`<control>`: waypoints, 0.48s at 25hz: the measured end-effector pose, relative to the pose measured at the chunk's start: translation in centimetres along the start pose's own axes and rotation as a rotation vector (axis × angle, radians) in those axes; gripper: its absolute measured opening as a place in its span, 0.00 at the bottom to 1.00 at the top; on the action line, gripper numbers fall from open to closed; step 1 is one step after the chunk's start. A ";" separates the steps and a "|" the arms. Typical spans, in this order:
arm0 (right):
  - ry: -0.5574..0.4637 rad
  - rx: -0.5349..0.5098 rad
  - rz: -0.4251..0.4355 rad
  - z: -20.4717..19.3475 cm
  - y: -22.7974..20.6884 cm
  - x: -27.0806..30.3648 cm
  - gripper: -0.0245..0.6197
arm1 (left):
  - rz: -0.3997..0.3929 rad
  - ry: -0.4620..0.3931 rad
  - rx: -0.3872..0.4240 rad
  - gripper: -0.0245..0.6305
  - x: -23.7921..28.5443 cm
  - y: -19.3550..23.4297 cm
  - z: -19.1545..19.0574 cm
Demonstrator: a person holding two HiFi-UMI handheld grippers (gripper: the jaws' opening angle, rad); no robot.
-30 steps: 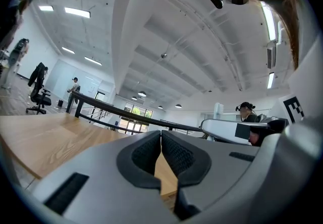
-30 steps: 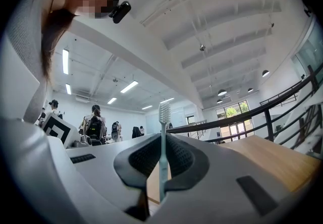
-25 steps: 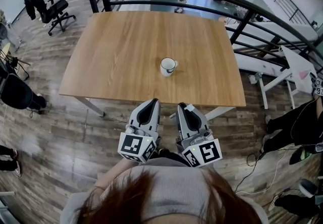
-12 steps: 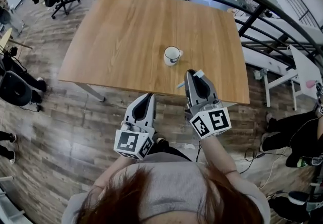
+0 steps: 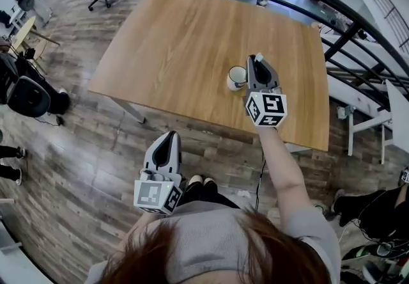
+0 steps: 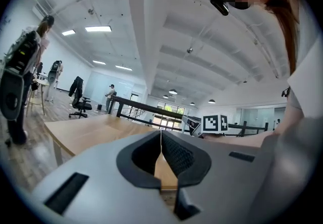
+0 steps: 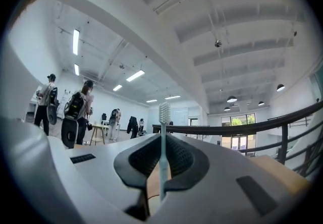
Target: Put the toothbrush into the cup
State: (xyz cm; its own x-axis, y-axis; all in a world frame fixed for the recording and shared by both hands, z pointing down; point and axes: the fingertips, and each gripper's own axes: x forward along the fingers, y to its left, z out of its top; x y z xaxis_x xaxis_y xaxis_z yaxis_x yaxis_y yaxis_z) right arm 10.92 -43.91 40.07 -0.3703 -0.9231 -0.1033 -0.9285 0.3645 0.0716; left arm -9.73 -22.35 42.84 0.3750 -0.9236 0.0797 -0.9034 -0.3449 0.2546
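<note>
**Toothbrush clamped in the right jaws, beside the cup**

The right gripper (image 5: 255, 60) reaches out over the wooden desk (image 5: 172, 46), its marker cube (image 5: 266, 109) toward the person and its tip just to the right of the cup (image 5: 237, 78) in the head view. The cup is white, stands upright on the desk near the front edge, and has nothing in it that shows. The right gripper view shows the right gripper (image 7: 162, 165) with its jaws nearly together, pressed on the thin handle of the toothbrush (image 7: 163, 117). The brush stands upright between them, with its bristled head rising clear above the jaws and the lower end of the handle running down behind them. From the head view only a small pale end of the toothbrush (image 5: 258, 57) pokes out at the gripper's tip (whether it is directly above the cup's rim or just off to the side cannot be told).

The left gripper (image 5: 167, 137) is held low and close to the person's body, off the desk's near edge and over the plank floor (image 5: 83, 148). In its own view the left gripper (image 6: 161, 148) has its jaws closed pad to pad, with nothing between them; beyond them lie the desk (image 6: 91, 129) and the right gripper's marker cube (image 6: 214, 123).
</note>
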 end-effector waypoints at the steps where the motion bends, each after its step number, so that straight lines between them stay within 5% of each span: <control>1: 0.013 -0.022 0.000 -0.9 -0.1 0.8 0.09 | 0.018 0.000 -0.002 0.05 -0.3 0.5 0.0; 12: 0.125 -0.046 -0.043 -9.3 -0.1 3.4 0.09 | 0.087 0.028 -0.002 0.05 -2.1 2.6 -1.1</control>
State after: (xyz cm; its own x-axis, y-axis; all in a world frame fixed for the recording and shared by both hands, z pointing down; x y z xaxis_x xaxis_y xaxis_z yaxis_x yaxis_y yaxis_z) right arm 10.04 -48.27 48.89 -0.3208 -0.9470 0.0166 -0.9402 0.3205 0.1154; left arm -12.61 -21.08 44.38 0.3007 -0.9449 0.1290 -0.9325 -0.2630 0.2474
